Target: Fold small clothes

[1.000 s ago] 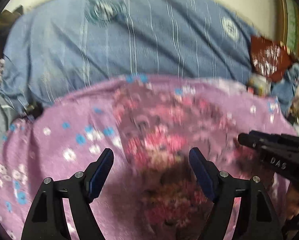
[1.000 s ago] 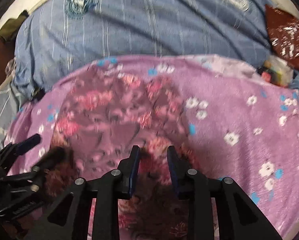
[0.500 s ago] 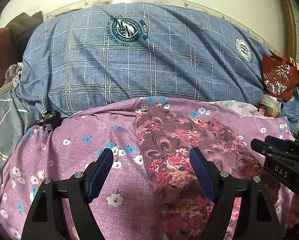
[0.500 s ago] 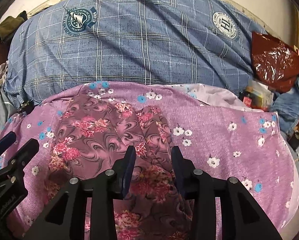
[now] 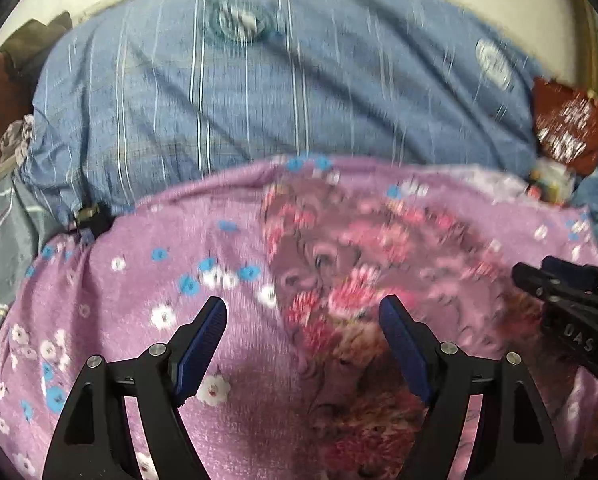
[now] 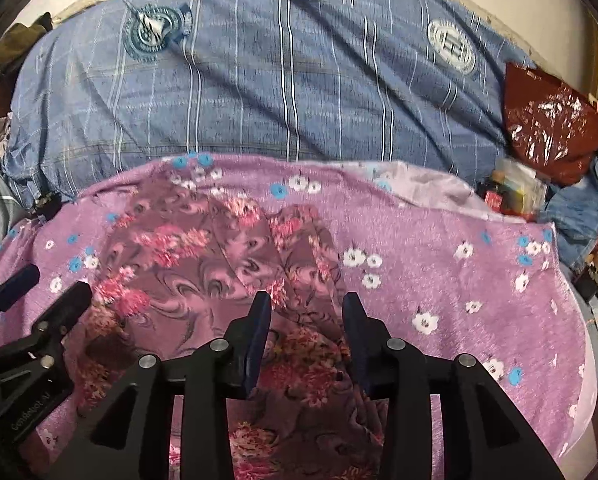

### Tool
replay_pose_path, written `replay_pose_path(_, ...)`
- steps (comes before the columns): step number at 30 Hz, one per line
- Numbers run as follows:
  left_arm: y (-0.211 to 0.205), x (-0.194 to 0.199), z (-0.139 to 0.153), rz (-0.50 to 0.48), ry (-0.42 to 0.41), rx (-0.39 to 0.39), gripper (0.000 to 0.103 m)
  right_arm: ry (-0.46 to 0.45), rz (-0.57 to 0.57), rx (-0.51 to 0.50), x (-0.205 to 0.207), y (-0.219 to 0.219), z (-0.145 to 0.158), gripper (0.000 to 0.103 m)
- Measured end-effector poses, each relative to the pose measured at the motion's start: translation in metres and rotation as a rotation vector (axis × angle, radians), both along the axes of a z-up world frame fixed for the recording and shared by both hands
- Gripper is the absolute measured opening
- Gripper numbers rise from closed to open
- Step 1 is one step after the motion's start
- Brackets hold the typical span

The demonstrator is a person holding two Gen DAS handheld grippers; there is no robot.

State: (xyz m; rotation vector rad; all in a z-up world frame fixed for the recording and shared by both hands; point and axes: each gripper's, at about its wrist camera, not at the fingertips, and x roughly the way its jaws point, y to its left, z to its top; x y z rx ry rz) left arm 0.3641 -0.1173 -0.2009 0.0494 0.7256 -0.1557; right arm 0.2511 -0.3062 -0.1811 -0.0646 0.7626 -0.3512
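gaping wide, the left tongs point(image 5: 303, 320) hover over the purple flowered sheet point(image 5: 147, 304) and the left edge of the mauve floral garment point(image 6: 203, 272), gripping nothing. that garment lies crumpled on the sheet before a blue checked pillow point(image 6: 283, 80). further right, the right tongs point(image 6: 306, 312) stand partly spread, garment folds between them; whether they touch is unclear.

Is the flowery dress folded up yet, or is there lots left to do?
Partly. The flowery garment lies on the purple blanket, bunched into a rough narrow shape, not a neat packet. Nothing is gripped now: the left gripper is wide open over its left edge, and the right gripper is open above its lower part. Smoothing and further folds look left.
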Motion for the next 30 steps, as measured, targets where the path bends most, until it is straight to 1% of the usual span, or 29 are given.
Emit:
replay_pose_path(2, -0.004, 0.008, -0.010, 0.012, 0.043, 0.026, 0.079, 0.058, -0.013, 0.022, 0.007, -0.006, -0.012, 0.039)
replay_pose_path(3, -0.004, 0.010, -0.010, 0.018, 0.039, 0.018, 0.080, 0.095, -0.017, 0.039, 0.012, -0.010, -0.020, 0.039)
replay_pose_path(4, -0.004, 0.010, -0.007, 0.020, 0.030, 0.010, 0.080, 0.111, -0.018, 0.045, 0.014, -0.012, -0.023, 0.038)
replay_pose_path(5, -0.003, 0.010, -0.003, 0.022, 0.015, 0.002, 0.079, 0.107, -0.016, 0.044, 0.014, -0.012, -0.024, 0.039)
replay_pose_path(7, -0.001, 0.008, 0.006, 0.031, -0.026, 0.003, 0.079, 0.073, -0.007, 0.037, 0.010, -0.009, -0.018, 0.039)
replay_pose_path(9, 0.002, 0.006, 0.010, 0.049, -0.059, -0.001, 0.079, 0.046, 0.000, 0.009, 0.007, -0.003, -0.013, 0.039)
replay_pose_path(12, 0.007, 0.004, 0.011, 0.060, -0.062, -0.025, 0.079, 0.035, 0.013, -0.014, 0.008, 0.004, -0.010, 0.039)
replay_pose_path(17, 0.016, -0.002, 0.006, 0.082, -0.057, -0.034, 0.079, 0.011, 0.029, -0.062, 0.005, 0.018, -0.003, 0.038)
replay_pose_path(21, 0.016, 0.000, 0.006, 0.085, -0.053, -0.035, 0.079, 0.010, 0.035, -0.067, 0.005, 0.020, -0.002, 0.038)
replay_pose_path(24, 0.012, 0.001, 0.004, 0.076, -0.047, -0.026, 0.079, 0.015, 0.031, -0.055, 0.005, 0.017, -0.002, 0.038)
replay_pose_path(26, 0.009, 0.002, 0.003, 0.068, -0.047, -0.018, 0.079, 0.029, 0.035, -0.006, 0.005, 0.011, -0.004, 0.038)
replay_pose_path(30, 0.006, 0.002, 0.003, 0.064, -0.051, -0.012, 0.079, 0.043, 0.036, 0.018, 0.005, 0.006, -0.006, 0.038)
